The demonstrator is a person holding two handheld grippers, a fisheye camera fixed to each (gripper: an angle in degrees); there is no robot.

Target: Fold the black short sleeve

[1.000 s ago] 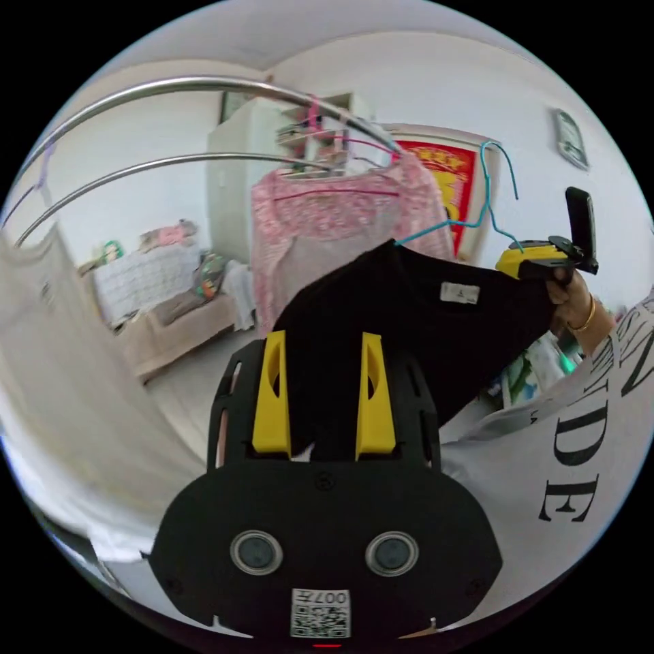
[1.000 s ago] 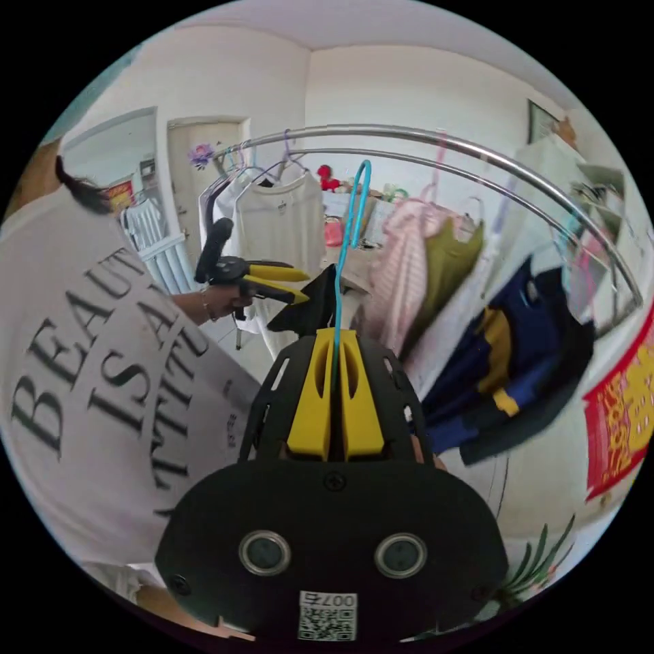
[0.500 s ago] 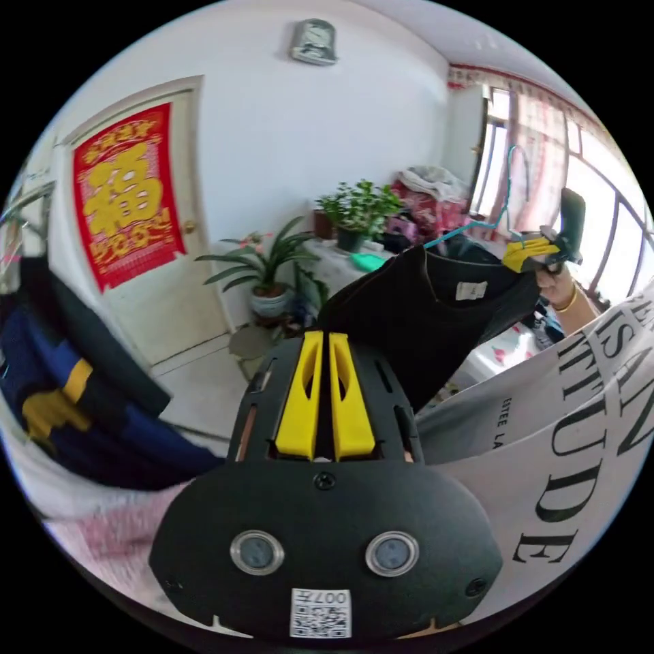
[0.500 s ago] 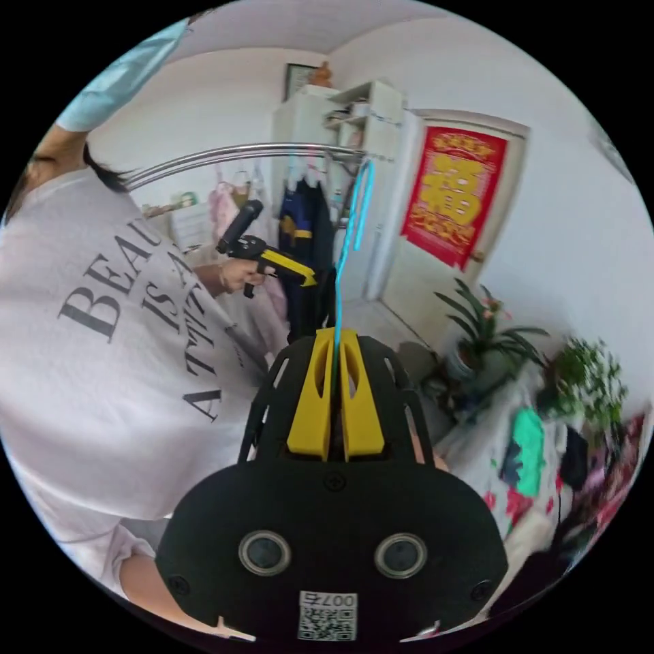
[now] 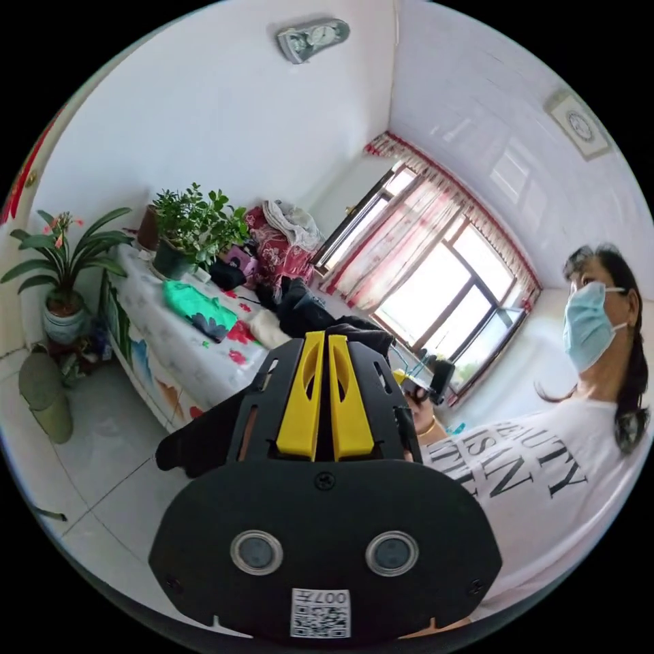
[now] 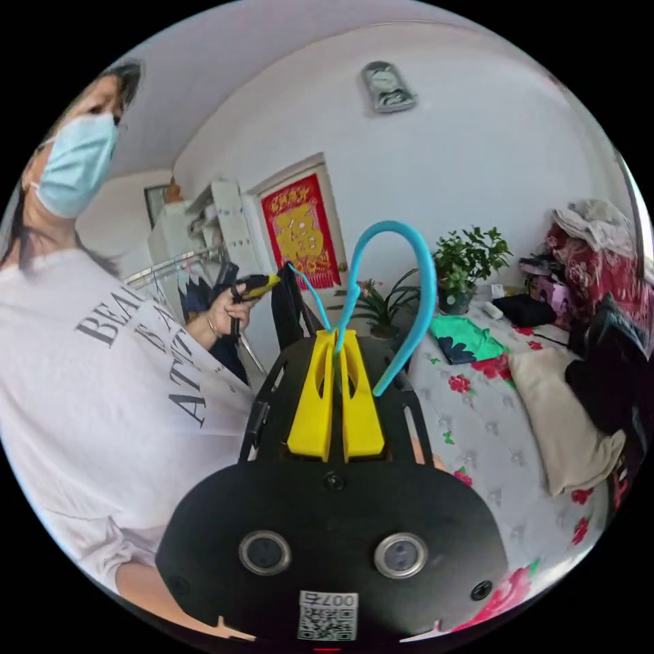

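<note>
The black shirt (image 5: 204, 443) is held in the air near the bed (image 6: 490, 422) — its cloth is pinched by the left gripper (image 5: 325, 340). The blue hanger (image 6: 402, 300) is clamped by the right gripper (image 6: 336, 337), jaws pressed together.

At lower centre of each view the left tongs (image 5: 325, 340) and right tongs (image 6: 334, 338) have their yellow jaws pressed together, while a hand (image 6: 228, 315) grips the left tongs mid-left of the right gripper view.
</note>
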